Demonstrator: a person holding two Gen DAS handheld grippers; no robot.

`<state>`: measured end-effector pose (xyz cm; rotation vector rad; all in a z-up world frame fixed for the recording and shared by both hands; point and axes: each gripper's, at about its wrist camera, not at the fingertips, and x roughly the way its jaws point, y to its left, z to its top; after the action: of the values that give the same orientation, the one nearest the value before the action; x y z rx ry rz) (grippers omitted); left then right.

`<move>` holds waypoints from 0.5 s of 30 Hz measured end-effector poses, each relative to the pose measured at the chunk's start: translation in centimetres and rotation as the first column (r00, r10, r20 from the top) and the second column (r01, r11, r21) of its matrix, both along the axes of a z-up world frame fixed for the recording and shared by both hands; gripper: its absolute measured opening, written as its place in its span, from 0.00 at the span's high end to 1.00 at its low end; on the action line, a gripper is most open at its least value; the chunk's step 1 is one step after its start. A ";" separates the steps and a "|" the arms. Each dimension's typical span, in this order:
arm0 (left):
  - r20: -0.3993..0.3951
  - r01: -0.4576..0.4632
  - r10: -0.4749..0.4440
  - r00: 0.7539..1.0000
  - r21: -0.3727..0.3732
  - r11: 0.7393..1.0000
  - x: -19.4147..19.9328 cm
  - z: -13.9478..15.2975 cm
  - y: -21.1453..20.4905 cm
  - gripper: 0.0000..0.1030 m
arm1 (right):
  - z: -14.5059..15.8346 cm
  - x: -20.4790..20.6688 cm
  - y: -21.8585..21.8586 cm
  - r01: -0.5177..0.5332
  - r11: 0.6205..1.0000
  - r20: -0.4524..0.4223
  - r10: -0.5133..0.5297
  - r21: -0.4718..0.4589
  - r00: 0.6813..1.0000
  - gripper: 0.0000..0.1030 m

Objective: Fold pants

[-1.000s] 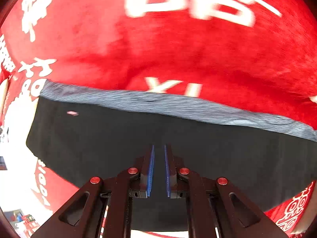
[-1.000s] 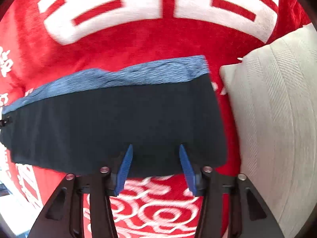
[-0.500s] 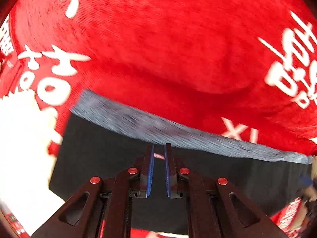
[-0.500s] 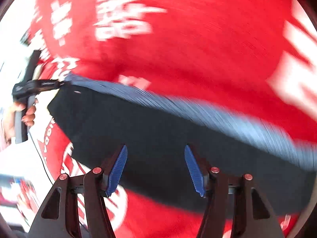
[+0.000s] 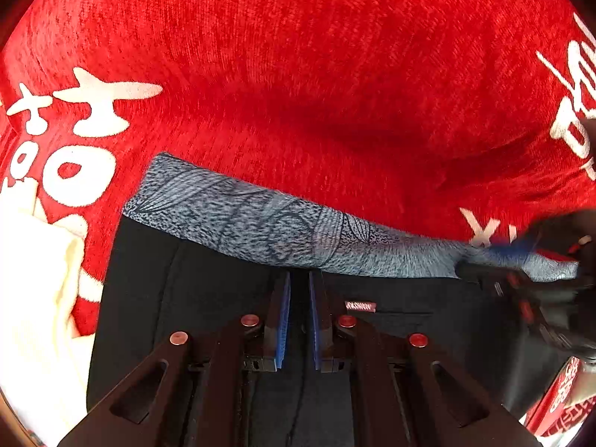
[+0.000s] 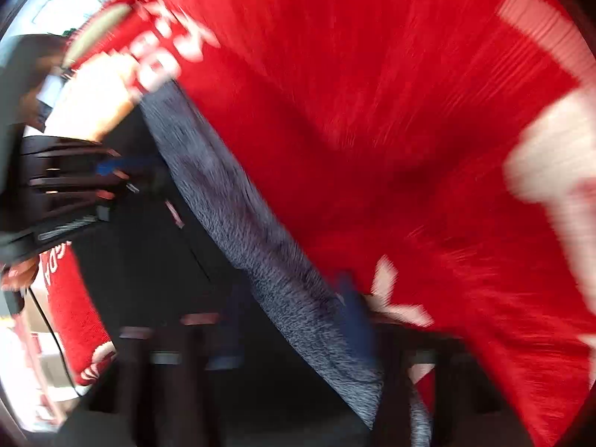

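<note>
The pants point(image 5: 208, 298) are black with a mottled blue-grey waistband point(image 5: 260, 223) and lie on a red blanket with white characters. My left gripper point(image 5: 299, 287) is shut over the black cloth just below the waistband. My right gripper point(image 6: 294, 316) is open, its blue pads straddling the waistband point(image 6: 238, 201) near its end; this view is badly blurred. In the left wrist view the right gripper point(image 5: 521, 260) shows at the waistband's right end. In the right wrist view the left gripper point(image 6: 111, 178) shows at the far left.
The red blanket point(image 5: 316, 93) covers the whole surface. A cream-white cloth point(image 5: 33, 298) lies at the left edge of the left wrist view. A small red label point(image 5: 359, 306) sits on the pants below the waistband.
My right gripper has swung left and down onto the waistband's right end. My left gripper has moved closer to the waistband. Both views shifted along the pants.
</note>
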<state>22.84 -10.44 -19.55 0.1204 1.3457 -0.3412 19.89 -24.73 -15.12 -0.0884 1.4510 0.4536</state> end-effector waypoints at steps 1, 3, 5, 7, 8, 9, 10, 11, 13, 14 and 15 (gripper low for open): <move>-0.004 -0.012 0.012 1.000 -0.005 1.000 0.2 -0.1 0.1 0.89 | -0.8 0.3 -0.3 0.038 0.999 -0.041 -0.038 -0.001 0.998 0.96; -0.008 -0.023 0.023 1.000 -0.014 1.000 0.7 -0.5 0.1 0.89 | -0.6 0.4 -0.7 0.065 0.998 -0.021 -0.065 -0.010 0.998 0.97; 0.003 -0.016 0.016 1.000 -0.019 1.000 1.2 -0.8 0.1 0.89 | 0.1 1.2 -0.7 0.082 0.996 0.002 -0.082 -0.031 0.997 0.96; 0.015 -0.005 0.006 1.000 -0.024 1.000 1.3 -0.9 0.1 0.89 | -0.1 1.5 -0.5 0.074 0.995 0.007 -0.074 -0.062 0.997 0.95; 0.013 -0.007 0.007 1.000 -0.023 1.000 1.3 -0.9 0.1 0.89 | -0.5 1.4 -0.3 0.072 0.994 0.016 -0.071 -0.085 0.997 0.91; 0.007 -0.011 0.011 1.000 -0.020 1.000 1.2 -0.8 0.0 0.89 | -0.6 1.2 -0.3 0.077 0.993 0.014 -0.076 -0.088 0.997 0.86; -0.002 -0.017 0.017 1.000 -0.015 1.000 1.1 -0.3 0.0 0.89 | -0.6 0.8 -0.5 0.095 0.992 0.010 -0.094 -0.084 0.995 0.81; -0.004 -0.023 0.023 1.000 -0.020 1.000 0.9 0.5 0.1 0.89 | 0.0 0.3 -0.7 0.119 0.990 0.017 -0.118 -0.081 0.993 0.67; 0.017 -0.016 0.017 1.000 -0.048 0.999 0.5 2.2 0.6 0.89 | 1.9 -1.3 -1.4 0.149 0.986 0.056 -0.144 -0.081 0.988 0.58; 0.031 -0.017 0.018 0.999 -0.040 0.999 0.2 2.8 1.0 0.89 | 3.4 -2.7 -2.2 0.166 0.983 0.089 -0.159 -0.076 0.983 0.58; 0.035 -0.026 0.027 0.999 -0.014 1.000 -0.1 2.8 1.4 0.89 | 4.1 -3.6 -3.0 0.178 0.981 0.101 -0.171 -0.071 0.980 0.58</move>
<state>22.75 -8.99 -16.77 0.0967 1.3085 -0.3245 16.33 -27.71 -10.99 -0.0446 1.3701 0.2451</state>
